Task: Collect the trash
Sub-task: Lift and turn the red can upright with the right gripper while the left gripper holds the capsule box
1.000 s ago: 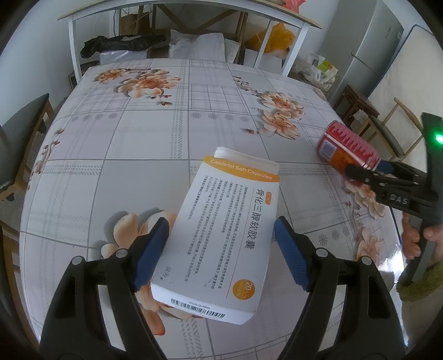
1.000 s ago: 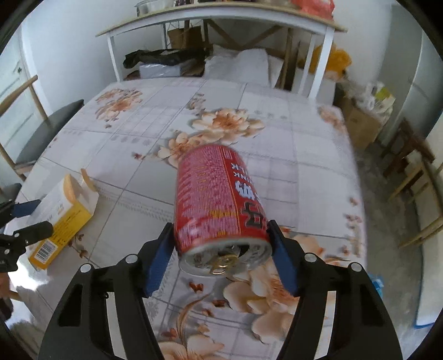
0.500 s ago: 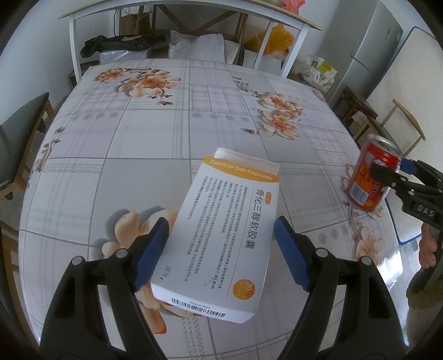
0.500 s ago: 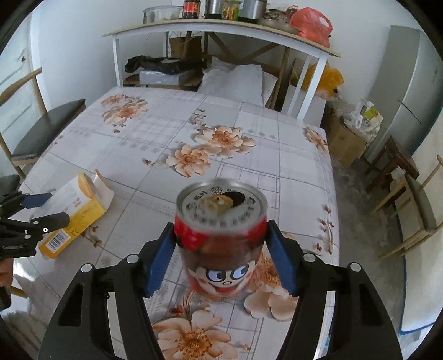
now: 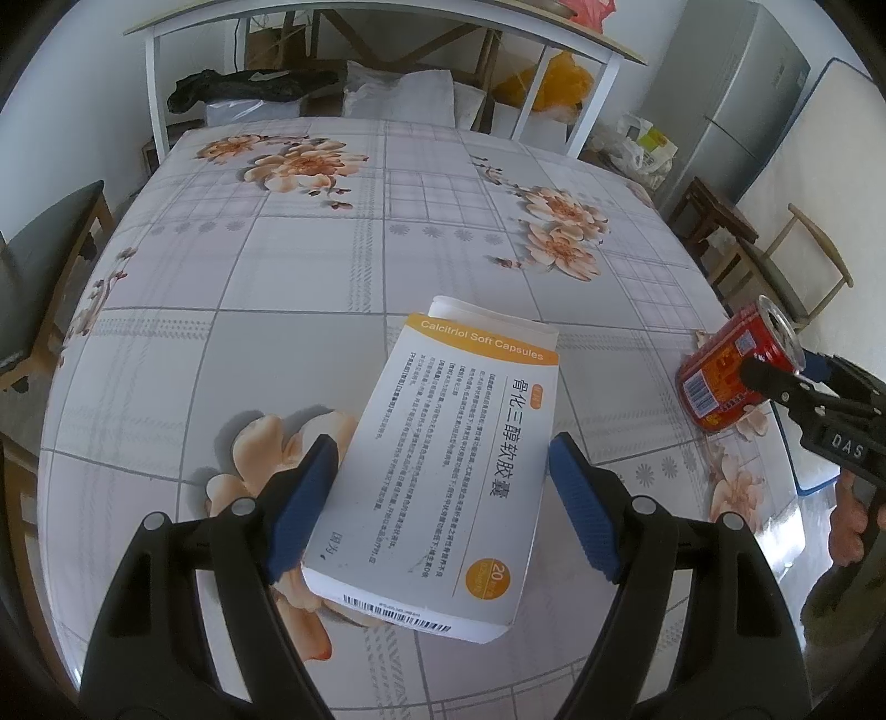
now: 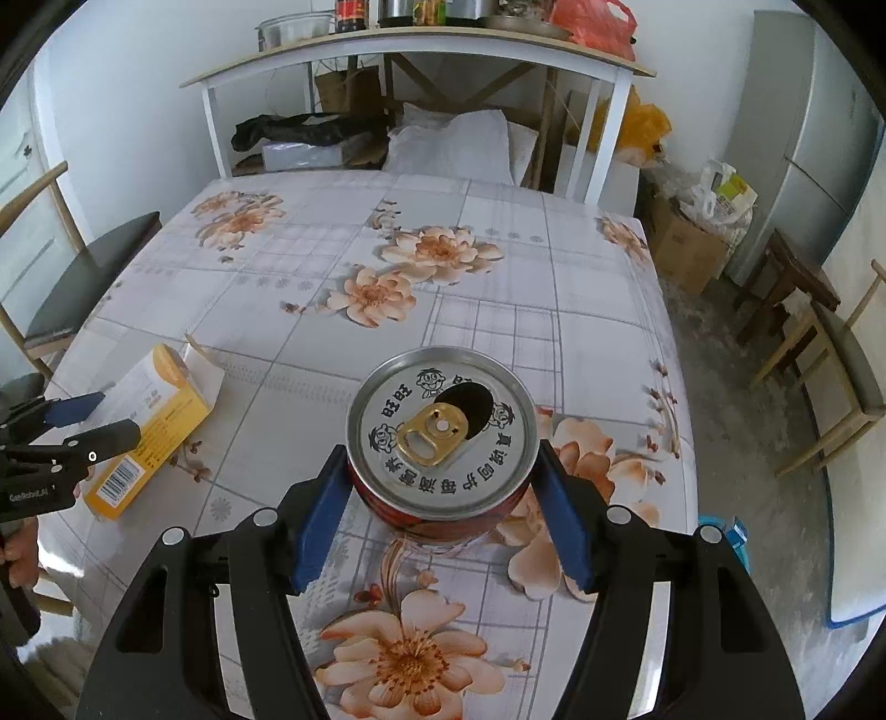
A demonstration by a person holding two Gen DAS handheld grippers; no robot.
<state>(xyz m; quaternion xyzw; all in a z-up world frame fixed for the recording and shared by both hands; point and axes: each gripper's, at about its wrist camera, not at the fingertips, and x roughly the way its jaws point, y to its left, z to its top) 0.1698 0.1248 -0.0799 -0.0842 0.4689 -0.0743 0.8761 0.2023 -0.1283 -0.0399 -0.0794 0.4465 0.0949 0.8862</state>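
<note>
A white and orange medicine box (image 5: 443, 459) lies flat on the flowered table (image 5: 277, 277). My left gripper (image 5: 443, 443) straddles it, open; its left pad sits at the box's edge and a gap shows at the right pad. An opened red drink can (image 6: 443, 421) is clamped between the blue pads of my right gripper (image 6: 441, 451), its silver top and pull tab facing the camera. The left wrist view shows the can (image 5: 720, 382) tilted in the right gripper (image 5: 786, 368) near the table's right edge. From the right wrist, the box (image 6: 155, 421) and the left gripper (image 6: 83, 423) appear at the far left.
A dark-seated chair (image 6: 88, 277) stands at the table's left, and wooden chairs (image 6: 830, 376) at its right. Behind the table is a white shelf frame (image 6: 415, 50) with bags under it. A grey fridge (image 5: 736, 111) is at the back right. A hand (image 5: 847, 526) holds the right gripper.
The right gripper has swung the can from lying on its side to nearly upright and carried it a little toward the table's right edge. The left gripper and box have not moved.
</note>
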